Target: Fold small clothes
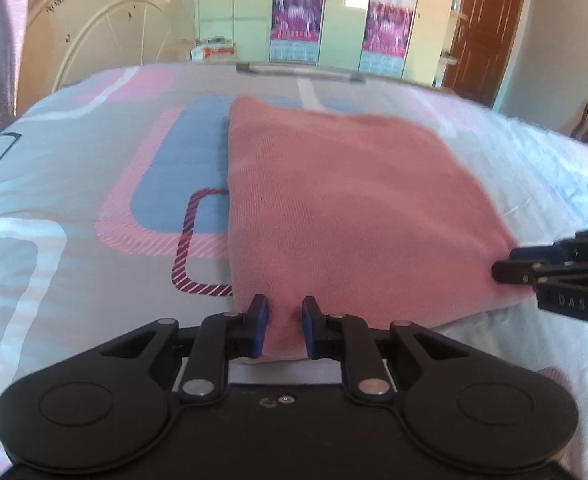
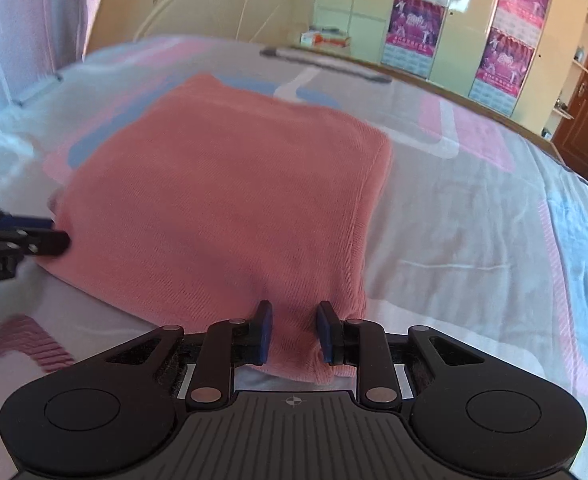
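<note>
Left gripper [image 1: 285, 326] pinching the near-left corner of the pink garment [image 1: 346, 208], blue pads [image 1: 259, 328] pressing a narrow tongue of fabric from both sides. Right gripper [image 2: 294, 332] doing likewise at the near-right corner, jaws standing a little wider, a bunched fold of the same cloth squeezed between its 2 pads [image 2: 264, 332].

Lying flat on the patterned bedspread [image 1: 74, 200], folded into a rough rectangle, near edge lifting slightly where the 2 grips are taking it. Running straight along its left side over a blue and pink printed shape; ending on its right side in a stitched hem, with wide bare bedding beyond it toward the brown door [image 2: 586, 112]. Stopping at its far edge well short of the bed's far end, leaving open sheet there too.

Showing in each wrist view as a dark clamp at the frame's side, touching the opposite near corner. Standing behind the bed: a cream headboard [image 1: 106, 28] and pale wardrobe doors carrying pink posters [image 1: 296, 12].
</note>
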